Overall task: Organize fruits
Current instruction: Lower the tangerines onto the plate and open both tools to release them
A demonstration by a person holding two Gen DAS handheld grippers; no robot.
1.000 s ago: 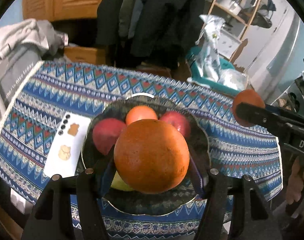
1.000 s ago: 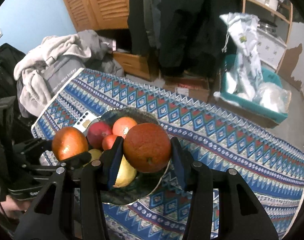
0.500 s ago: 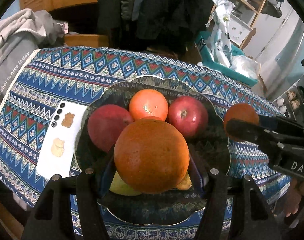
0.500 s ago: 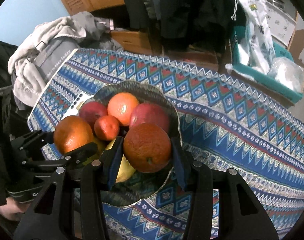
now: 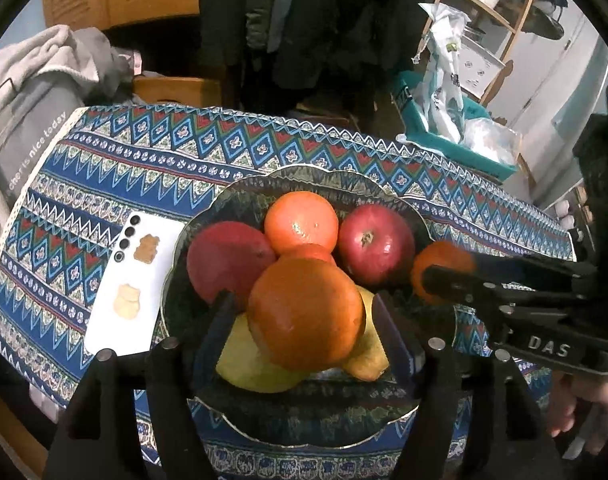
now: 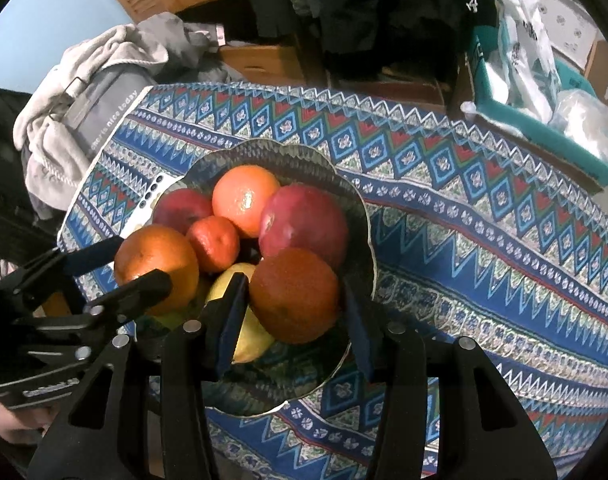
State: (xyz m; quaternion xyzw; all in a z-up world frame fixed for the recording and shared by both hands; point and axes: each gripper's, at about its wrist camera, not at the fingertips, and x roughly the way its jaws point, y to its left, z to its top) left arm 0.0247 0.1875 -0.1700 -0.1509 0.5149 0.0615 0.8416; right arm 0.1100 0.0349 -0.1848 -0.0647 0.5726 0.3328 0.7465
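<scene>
A dark patterned bowl (image 5: 304, 178) holds two red apples, an orange, a small tangerine and yellow pears. My left gripper (image 5: 306, 320) stands over the bowl with its jaws parted; a large orange (image 5: 306, 314) rests between them on the pile, with gaps at both pads. My right gripper (image 6: 293, 302) stands over the bowl's near right side with a darker orange (image 6: 295, 294) between its jaws, which also show gaps. Each gripper shows in the other's view: the right one (image 5: 444, 280) and the left one (image 6: 115, 264).
A white phone (image 5: 133, 284) lies on the patterned tablecloth (image 6: 484, 220) left of the bowl. Beyond the table are a pile of grey clothes (image 6: 87, 80), hanging dark coats and a teal bin (image 5: 444, 140) with plastic bags.
Both grippers have come down over the bowl with their oranges. The jaws of both have parted, so the oranges now sit loose on the fruit pile.
</scene>
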